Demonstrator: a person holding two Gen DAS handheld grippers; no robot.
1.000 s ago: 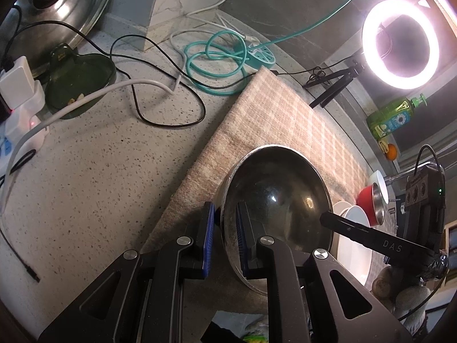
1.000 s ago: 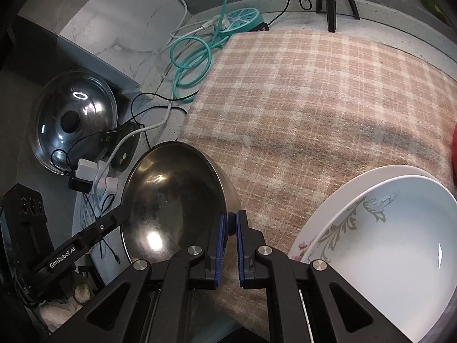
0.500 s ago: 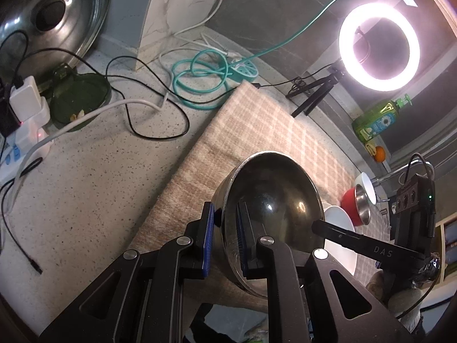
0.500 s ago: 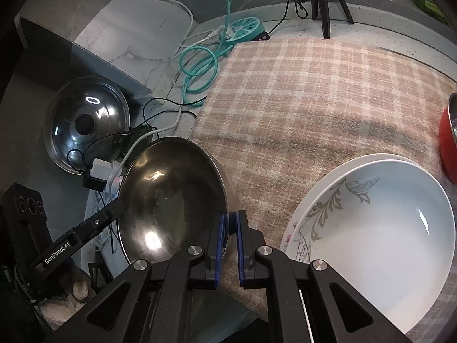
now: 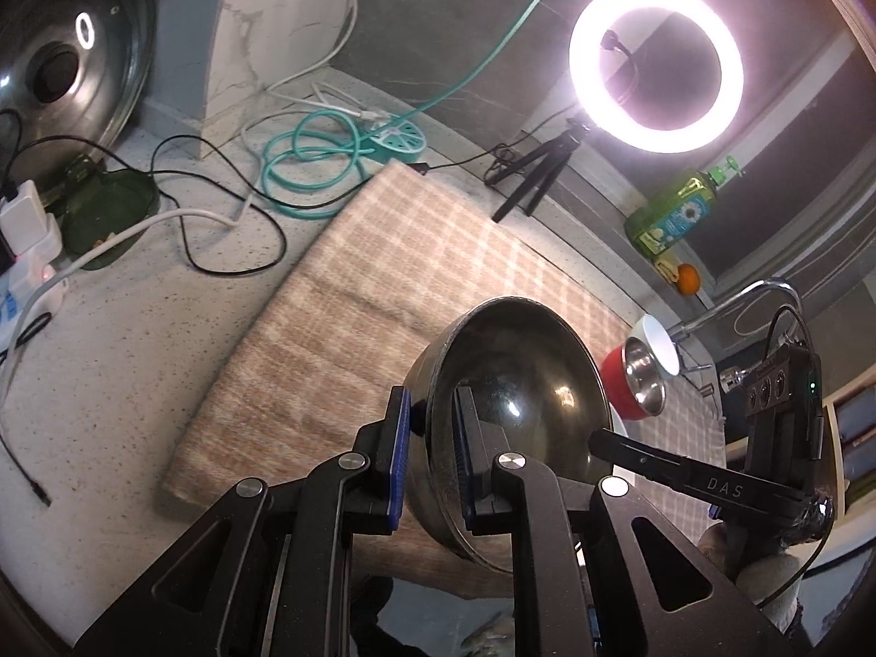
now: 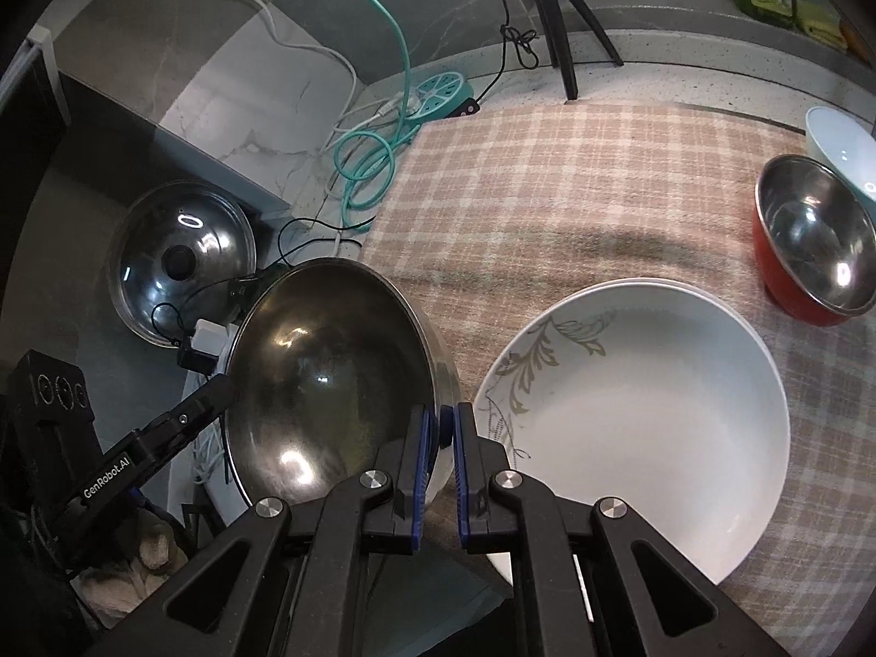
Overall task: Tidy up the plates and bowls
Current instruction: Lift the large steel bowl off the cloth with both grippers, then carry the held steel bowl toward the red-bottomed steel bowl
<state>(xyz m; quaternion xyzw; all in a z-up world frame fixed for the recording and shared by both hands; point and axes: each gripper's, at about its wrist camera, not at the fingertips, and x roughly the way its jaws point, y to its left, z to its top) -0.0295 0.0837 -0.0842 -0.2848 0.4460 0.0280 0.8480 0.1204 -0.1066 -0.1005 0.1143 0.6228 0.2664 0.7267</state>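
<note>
Together, both sets of jaws clamp opposite rims of a steel bowl (image 5: 514,383), tilted above the checked cloth (image 6: 575,180); only the right view shows the white plate (image 6: 657,410) beside it.

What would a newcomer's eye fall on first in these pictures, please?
A big steel bowl held at its rim by both grippers, left and right, above the checked cloth's near edge. Beside it lie stacked white plates; a glowing ring light stands behind the cloth.
</note>
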